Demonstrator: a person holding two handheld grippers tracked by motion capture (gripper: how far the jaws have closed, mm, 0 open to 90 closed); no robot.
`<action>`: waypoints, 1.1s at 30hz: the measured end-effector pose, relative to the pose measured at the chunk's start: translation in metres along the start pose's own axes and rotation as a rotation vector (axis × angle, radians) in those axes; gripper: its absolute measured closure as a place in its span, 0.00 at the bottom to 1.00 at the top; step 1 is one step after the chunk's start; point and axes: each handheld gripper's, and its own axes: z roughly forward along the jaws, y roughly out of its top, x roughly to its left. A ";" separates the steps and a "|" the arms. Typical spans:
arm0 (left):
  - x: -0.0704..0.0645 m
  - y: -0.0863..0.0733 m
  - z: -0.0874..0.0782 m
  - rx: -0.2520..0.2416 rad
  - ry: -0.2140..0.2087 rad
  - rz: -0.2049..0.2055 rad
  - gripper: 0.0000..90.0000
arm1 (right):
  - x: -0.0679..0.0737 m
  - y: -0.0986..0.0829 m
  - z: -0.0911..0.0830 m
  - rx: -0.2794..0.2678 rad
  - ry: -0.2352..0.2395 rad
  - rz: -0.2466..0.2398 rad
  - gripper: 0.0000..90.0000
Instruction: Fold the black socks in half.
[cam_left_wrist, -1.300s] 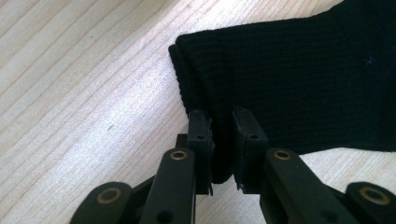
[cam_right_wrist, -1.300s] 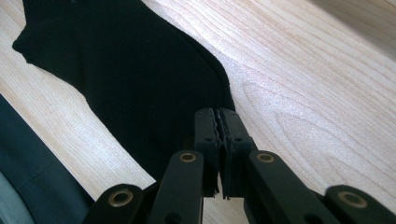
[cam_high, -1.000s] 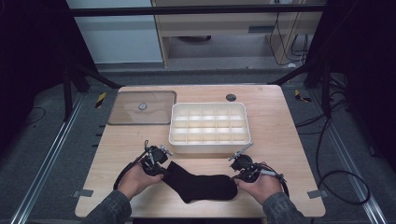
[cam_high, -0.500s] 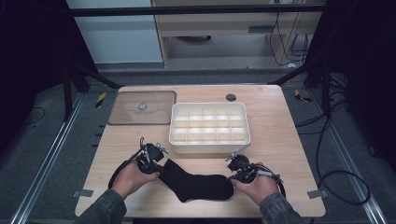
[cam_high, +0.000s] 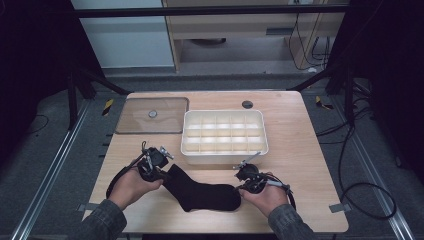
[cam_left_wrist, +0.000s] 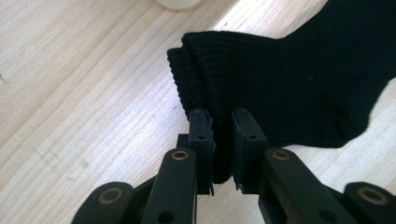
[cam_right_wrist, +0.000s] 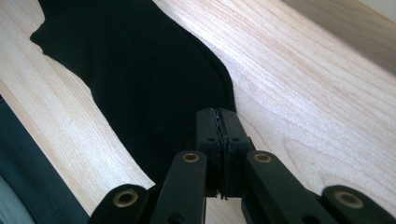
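Your left claw (cam_left_wrist: 222, 126) is clamped on the ribbed cuff of the black sock (cam_high: 200, 189), with folded fabric bunched between its jaws. Your right claw (cam_right_wrist: 223, 126) has its jaws pressed together at the sock's toe edge; only a thin sliver of cloth can be in there, if any, and I cannot tell for sure that it has a bite.

The sock lies flat near the front edge of the surface (cam_high: 300, 165), between your two hands and just in front of the white divided box (cam_high: 224, 136).

That right-hand grip is the weak point. If you lift or stretch now, the toe may slide out, and the sock would swing from the cuff alone. Pull too hard on the left and the bunched cuff could creep out, since knit fabric gives. The sock is close to the front edge, so a dropped end might hang over it.

Count: one sock, one divided box with many small cells, all looking empty, one clear lid (cam_high: 152, 115) with a knob toward the back left corner, one small dark disc (cam_high: 247, 104) near the back edge, two claws.
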 end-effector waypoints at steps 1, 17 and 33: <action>-0.003 0.002 -0.002 -0.005 -0.001 0.010 0.88 | 0.002 0.001 0.000 0.001 0.004 0.002 0.99; -0.044 0.028 -0.008 -0.030 -0.033 0.123 0.88 | 0.000 -0.001 0.006 0.009 0.013 0.003 0.99; -0.084 0.050 -0.001 -0.048 -0.095 0.201 0.88 | -0.005 -0.006 0.006 0.009 0.028 0.029 0.99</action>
